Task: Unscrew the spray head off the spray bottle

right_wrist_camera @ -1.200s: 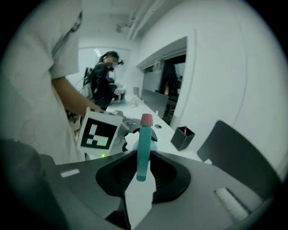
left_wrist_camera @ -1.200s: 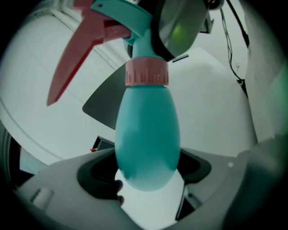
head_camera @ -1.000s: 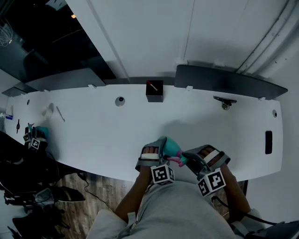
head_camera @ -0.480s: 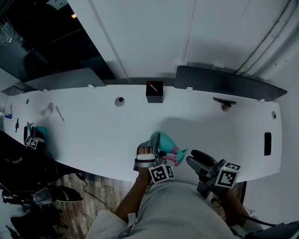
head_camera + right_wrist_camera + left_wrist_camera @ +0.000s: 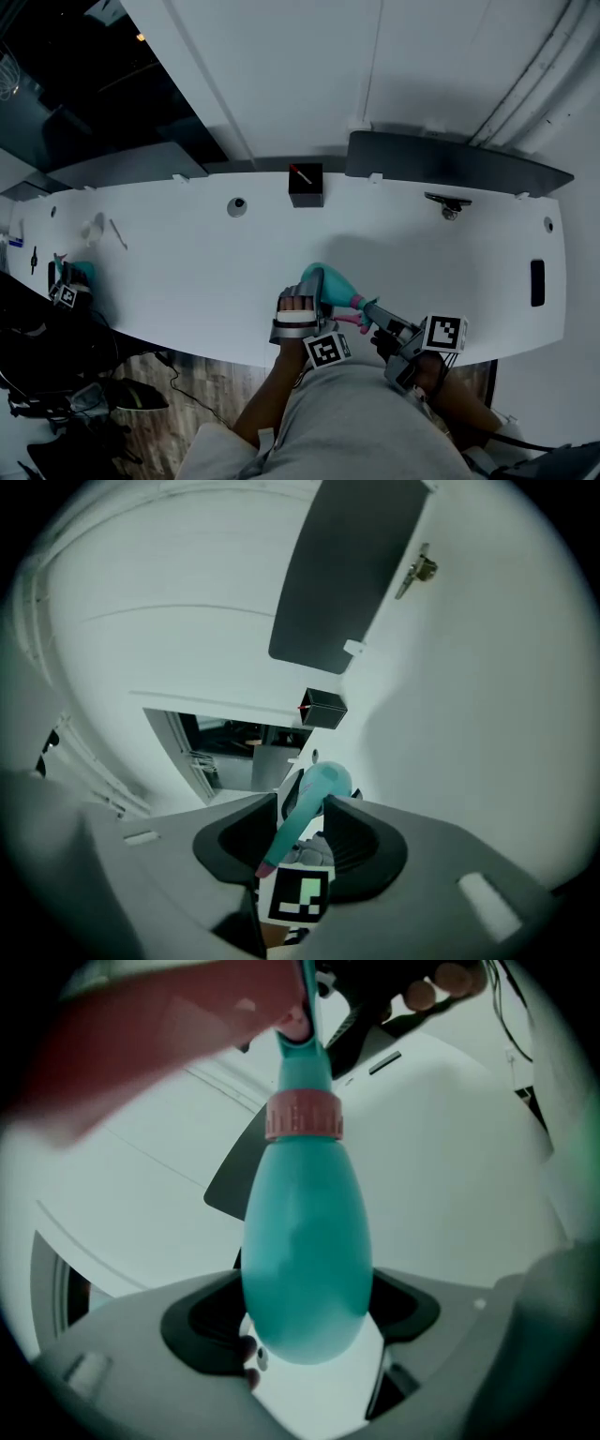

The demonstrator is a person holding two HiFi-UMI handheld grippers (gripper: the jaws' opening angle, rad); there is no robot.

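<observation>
Hanging over the near edge of the white counter [image 5: 187,253], the teal spray bottle [image 5: 305,1241] is held up by its fat round end in the left tongs [image 5: 311,286]. They're spread pretty wide but pressed tight on it. The bottle is tipped so its pink collar [image 5: 303,1116] and spray head [image 5: 298,822] are aimed at the right tongs [image 5: 373,314]. Those jaws have just been closing, and the head is sat in the gap between them, though a proper pinch isn't seen. The plastic can't be seen through, so what's inside the bottle can't be told. Further back on the counter a small black box [image 5: 307,185] is parked, with something thin laid across its top.
</observation>
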